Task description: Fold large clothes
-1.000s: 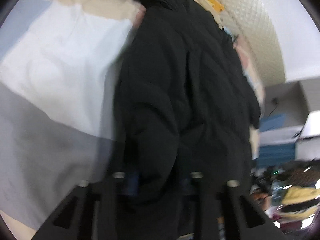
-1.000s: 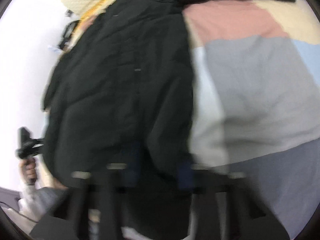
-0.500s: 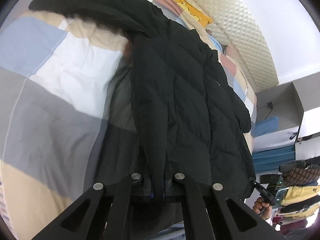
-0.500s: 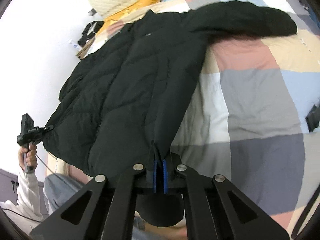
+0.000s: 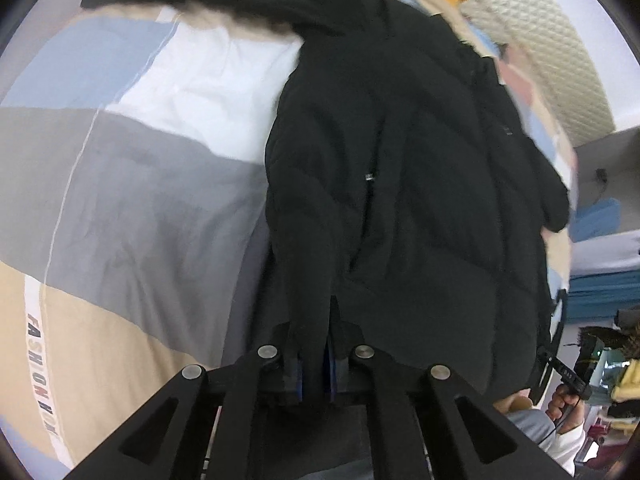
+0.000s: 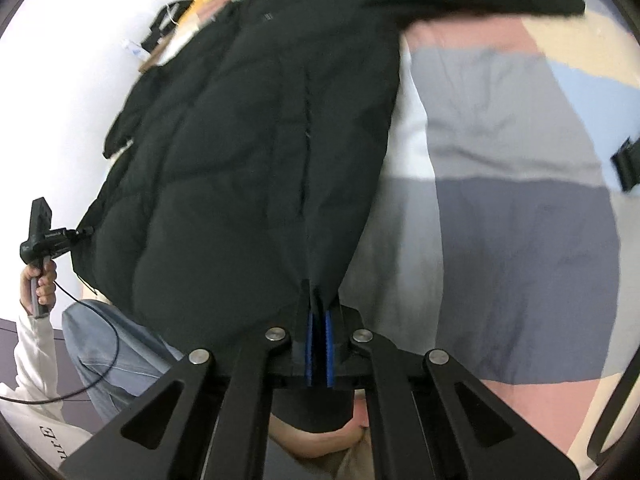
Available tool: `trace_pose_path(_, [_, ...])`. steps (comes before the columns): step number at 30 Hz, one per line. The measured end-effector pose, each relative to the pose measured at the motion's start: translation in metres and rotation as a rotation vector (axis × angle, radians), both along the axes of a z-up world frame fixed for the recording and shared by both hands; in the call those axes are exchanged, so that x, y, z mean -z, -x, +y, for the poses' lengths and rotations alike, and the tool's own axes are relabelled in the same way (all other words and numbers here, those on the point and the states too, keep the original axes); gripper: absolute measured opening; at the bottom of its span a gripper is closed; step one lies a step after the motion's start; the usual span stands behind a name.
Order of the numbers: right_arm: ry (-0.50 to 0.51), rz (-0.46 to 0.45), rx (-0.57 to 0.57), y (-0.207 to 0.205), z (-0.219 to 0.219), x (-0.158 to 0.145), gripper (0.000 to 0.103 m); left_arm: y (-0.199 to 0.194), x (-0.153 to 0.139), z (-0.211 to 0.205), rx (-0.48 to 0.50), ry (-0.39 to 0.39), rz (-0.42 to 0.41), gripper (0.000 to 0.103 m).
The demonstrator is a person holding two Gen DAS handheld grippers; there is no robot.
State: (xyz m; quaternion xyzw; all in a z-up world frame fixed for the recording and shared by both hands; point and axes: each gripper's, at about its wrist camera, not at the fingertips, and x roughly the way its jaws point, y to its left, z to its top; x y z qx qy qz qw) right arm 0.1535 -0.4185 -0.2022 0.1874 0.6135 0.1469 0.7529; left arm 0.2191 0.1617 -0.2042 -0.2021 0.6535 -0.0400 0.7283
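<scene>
My left gripper point(image 5: 314, 364) points steeply down, its jaws easing apart by a hair, though the blue pads point(image 5: 297, 376) press on a fold of the black jacket point(image 5: 400, 184) caught between them. My right gripper point(image 6: 319, 354) tilts down too, jaws closed tight on the jacket's hem. In the right wrist view my left hand point(image 6: 40, 284) wraps the handle, white sleeve point(image 6: 32, 344) below it; in the left wrist view my right hand point(image 5: 564, 404) shows the same grip.

Jacket point(image 5: 400, 168): matt quilted cloth; bedspread point(image 5: 132, 200): smooth cotton.
</scene>
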Motion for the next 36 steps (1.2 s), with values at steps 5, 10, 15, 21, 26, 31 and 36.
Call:
trace_pose_path(5, [-0.003, 0.065, -0.012, -0.007, 0.000, 0.033, 0.007, 0.004, 0.028, -0.006, -0.021, -0.068, 0.097, 0.014])
trace_pose_path(10, [-0.033, 0.122, -0.003, -0.011, -0.003, 0.061, 0.010, -0.007, 0.048, -0.007, -0.037, -0.066, 0.144, 0.023])
trace_pose_path(15, [-0.041, 0.141, 0.010, -0.011, -0.005, 0.069, 0.017, -0.011, 0.041, -0.012, -0.019, -0.106, 0.129, 0.028])
trace_pose_path(21, [0.029, 0.127, 0.048, -0.003, -0.014, 0.049, 0.029, 0.004, 0.000, -0.019, 0.025, -0.151, 0.029, 0.034])
trace_pose_path(26, [0.088, 0.041, 0.064, 0.010, -0.016, 0.003, 0.029, 0.030, -0.063, -0.020, 0.042, -0.181, -0.125, 0.037])
trace_pose_path(31, [0.138, -0.058, 0.127, 0.027, -0.027, -0.051, 0.031, 0.053, -0.127, -0.026, 0.051, -0.223, -0.299, 0.038])
trace_pose_path(36, [0.223, -0.244, 0.139, 0.036, -0.021, -0.120, 0.031, 0.069, -0.188, -0.040, 0.030, -0.182, -0.469, 0.038])
